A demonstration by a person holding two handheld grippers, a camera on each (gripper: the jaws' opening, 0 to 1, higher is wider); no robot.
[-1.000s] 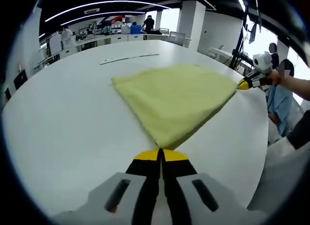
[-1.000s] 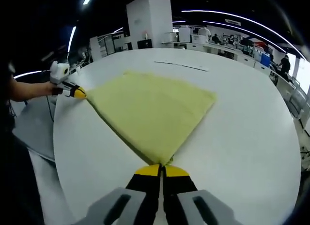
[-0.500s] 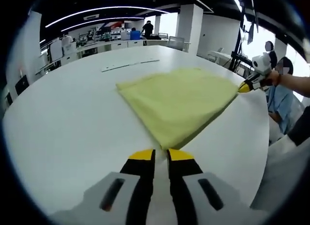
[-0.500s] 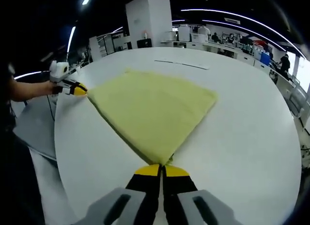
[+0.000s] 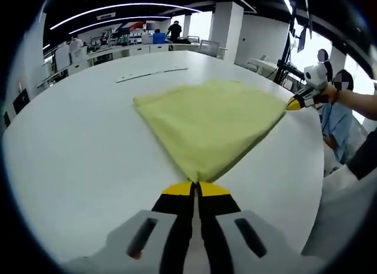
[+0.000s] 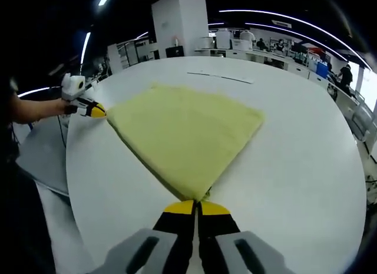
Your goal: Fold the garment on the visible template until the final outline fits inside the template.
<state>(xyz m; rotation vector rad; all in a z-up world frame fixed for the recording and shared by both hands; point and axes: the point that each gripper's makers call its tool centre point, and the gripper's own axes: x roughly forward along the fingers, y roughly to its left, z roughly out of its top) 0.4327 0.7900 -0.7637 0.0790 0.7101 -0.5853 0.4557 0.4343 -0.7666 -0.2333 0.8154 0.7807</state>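
A: While both corners are clamped, item: yellow garment [image 5: 213, 122], mid-table [image 5: 76, 162], near its right edge.
B: Left gripper [image 5: 196, 188], right gripper [image 6: 196, 207]: jaws together on cloth. Step: mid-fold. Next, probably: carry corners across.

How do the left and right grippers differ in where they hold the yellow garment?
The left gripper is shut on one near corner of the yellow garment; the right gripper is shut on the neighbouring corner along the same near edge. Seen from the other's view, each grips from an opposite side. Both have yellow-tipped jaws closed on cloth lying on the white table.
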